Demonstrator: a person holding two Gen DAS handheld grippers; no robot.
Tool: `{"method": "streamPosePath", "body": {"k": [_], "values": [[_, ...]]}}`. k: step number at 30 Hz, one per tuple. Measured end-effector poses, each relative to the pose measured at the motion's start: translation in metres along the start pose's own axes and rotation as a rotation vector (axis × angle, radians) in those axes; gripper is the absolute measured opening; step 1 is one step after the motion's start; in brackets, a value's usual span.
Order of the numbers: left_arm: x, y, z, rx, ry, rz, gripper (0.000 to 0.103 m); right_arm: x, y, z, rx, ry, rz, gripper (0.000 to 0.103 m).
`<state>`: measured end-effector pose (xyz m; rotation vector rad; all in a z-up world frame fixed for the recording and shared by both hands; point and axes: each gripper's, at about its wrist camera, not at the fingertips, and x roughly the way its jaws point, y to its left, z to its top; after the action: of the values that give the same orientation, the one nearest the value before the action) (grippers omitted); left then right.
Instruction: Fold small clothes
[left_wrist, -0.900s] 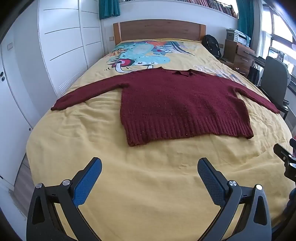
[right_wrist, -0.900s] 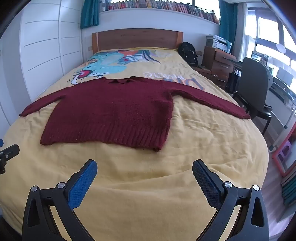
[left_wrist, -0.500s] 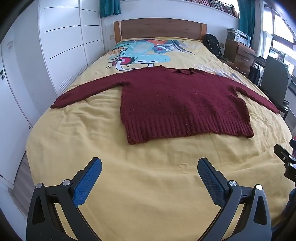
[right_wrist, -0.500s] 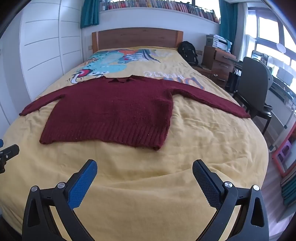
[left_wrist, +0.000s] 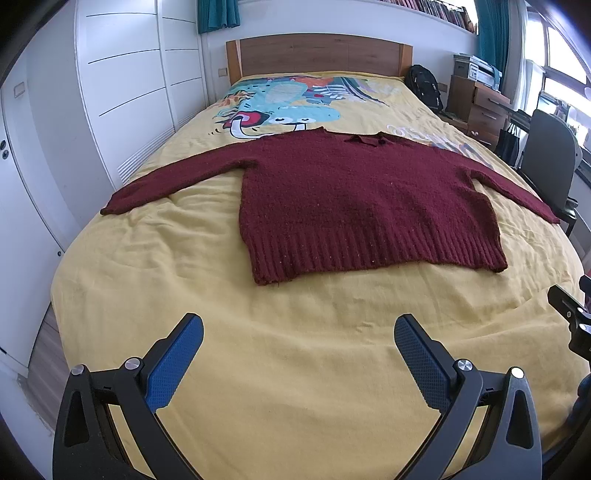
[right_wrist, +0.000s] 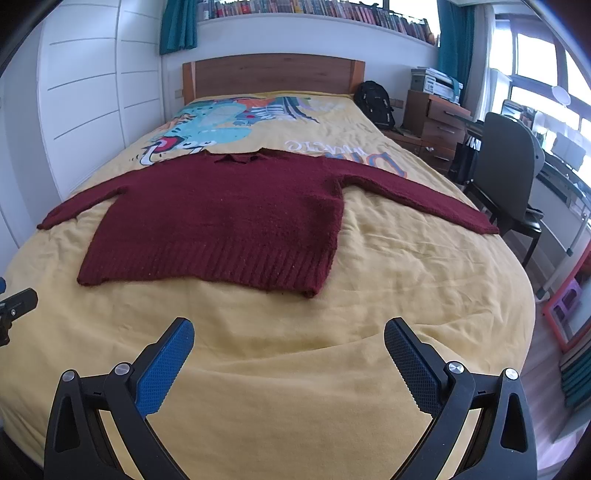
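A dark red knitted sweater (left_wrist: 362, 199) lies flat on the yellow bed cover (left_wrist: 303, 350), sleeves spread to both sides and ribbed hem toward me. It also shows in the right wrist view (right_wrist: 229, 221). My left gripper (left_wrist: 297, 334) is open and empty, hovering over the bed's near end, short of the hem's left corner. My right gripper (right_wrist: 288, 338) is open and empty, short of the hem's right corner. Each gripper shows at the edge of the other's view.
White wardrobe doors (left_wrist: 122, 85) run along the left of the bed. A wooden headboard (left_wrist: 317, 53) stands at the far end. A black backpack (right_wrist: 375, 103), wooden drawers (right_wrist: 432, 122) and a grey office chair (right_wrist: 509, 173) stand to the right.
Both grippers have edged slightly forward toward the sweater's hem; the sweater sits a little lower and larger in both views. Jaws stay open.
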<state>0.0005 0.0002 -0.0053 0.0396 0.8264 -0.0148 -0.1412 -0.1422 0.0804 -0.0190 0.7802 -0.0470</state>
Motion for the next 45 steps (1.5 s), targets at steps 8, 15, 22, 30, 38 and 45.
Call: {"method": "streamPosePath", "body": {"k": [8,15,22,30,38,45], "values": [[0.0007,-0.0007,-0.0022,0.000,0.006,0.001,0.102,0.0003,-0.0008,0.0007,0.000,0.003,0.000,0.103],[0.0030,-0.0013,-0.0022,0.002,0.018,0.001,0.102,0.0012,-0.0018,0.0002,0.002,0.006,-0.001,0.103],[0.0029,-0.0008,-0.0016,0.002,0.023,-0.001,0.102,0.0006,-0.0023,-0.0002,0.003,0.006,-0.002,0.103],[0.0038,-0.0015,-0.0025,0.001,0.024,-0.002,0.102,0.0009,-0.0024,-0.0018,0.002,0.008,-0.003,0.103],[0.0038,-0.0016,-0.0027,0.001,0.024,-0.002,0.102,0.0010,-0.0022,-0.0017,0.002,0.008,-0.003,0.103],[0.0039,-0.0026,-0.0040,0.002,0.020,-0.006,0.102,0.0024,-0.0028,-0.0038,0.002,0.014,-0.002,0.103]]}}
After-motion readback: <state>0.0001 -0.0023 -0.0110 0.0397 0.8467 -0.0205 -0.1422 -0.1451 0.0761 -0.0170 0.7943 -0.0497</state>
